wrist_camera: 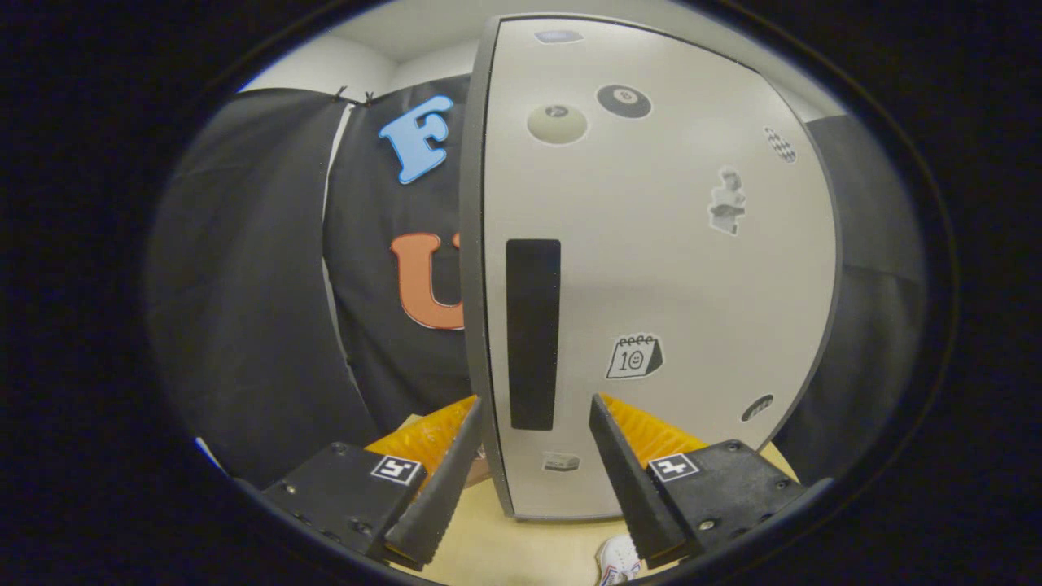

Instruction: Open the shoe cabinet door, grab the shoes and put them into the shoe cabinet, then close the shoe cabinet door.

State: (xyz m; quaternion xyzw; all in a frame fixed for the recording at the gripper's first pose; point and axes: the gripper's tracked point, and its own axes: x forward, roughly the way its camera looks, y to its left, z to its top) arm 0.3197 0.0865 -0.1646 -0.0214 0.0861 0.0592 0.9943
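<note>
A tall grey shoe cabinet (651,268) stands just ahead of me, its door (676,285) shut and dotted with stickers. A black vertical handle strip (533,334) runs along the door's left side. My gripper (535,400) is open, its two fingertips flanking the lower end of the handle, close to the door's left edge. Whether the fingers touch the door I cannot tell. A white shoe (619,560) with coloured trim lies on the floor below, between the fingers' bases.
The floor (521,545) under the cabinet is light wood. Black cloth walls (260,309) hang to the left and behind the cabinet, and more black cloth (879,285) on its right.
</note>
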